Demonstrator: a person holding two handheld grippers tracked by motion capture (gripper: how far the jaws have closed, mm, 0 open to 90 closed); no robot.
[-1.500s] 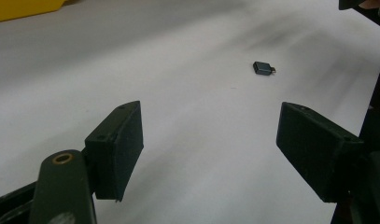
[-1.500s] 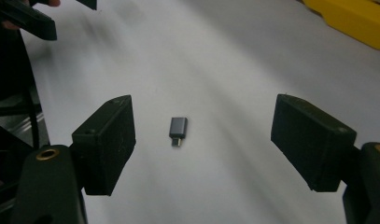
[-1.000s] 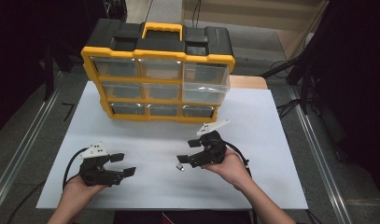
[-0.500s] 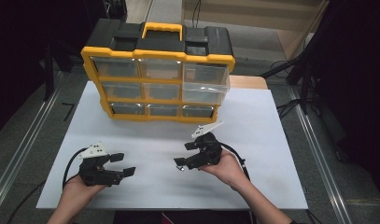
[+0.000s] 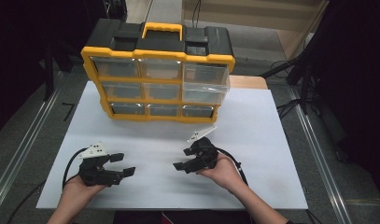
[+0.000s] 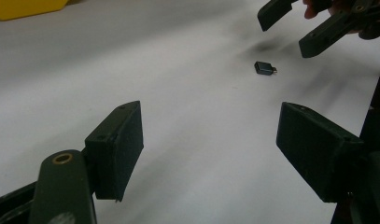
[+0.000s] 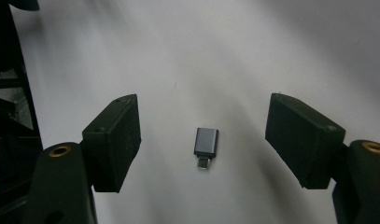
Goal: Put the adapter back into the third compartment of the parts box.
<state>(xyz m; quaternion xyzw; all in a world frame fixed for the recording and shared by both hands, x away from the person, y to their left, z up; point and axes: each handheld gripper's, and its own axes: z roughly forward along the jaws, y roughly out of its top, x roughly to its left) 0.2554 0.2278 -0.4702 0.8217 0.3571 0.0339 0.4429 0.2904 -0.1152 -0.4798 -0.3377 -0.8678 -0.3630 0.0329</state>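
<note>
A small dark grey USB adapter [image 7: 206,143] lies flat on the white table sheet [image 5: 257,140]. My right gripper [image 7: 204,116] hangs just over it, open. Its jaws have just been closing a little, and the adapter sits between them with neither pad touching it. In the high view the right gripper [image 5: 184,159] is at centre, angled down and to the left. My left gripper [image 5: 123,164] rests at the front left, open and holding nothing. From the left gripper view [image 6: 208,140] the adapter [image 6: 264,68] lies ahead, under the right gripper [image 6: 297,25].
A yellow and black drawer organiser [image 5: 159,79] stands at the back of the sheet. Its clear right-hand middle drawer [image 5: 206,91] is pulled out. Metal rails run along both sides of the table. Cables trail from both grippers toward the front edge.
The right gripper has sunk toward the sheet and shifted slightly left. Its jaws have narrowed a little. The left gripper has kept still.
</note>
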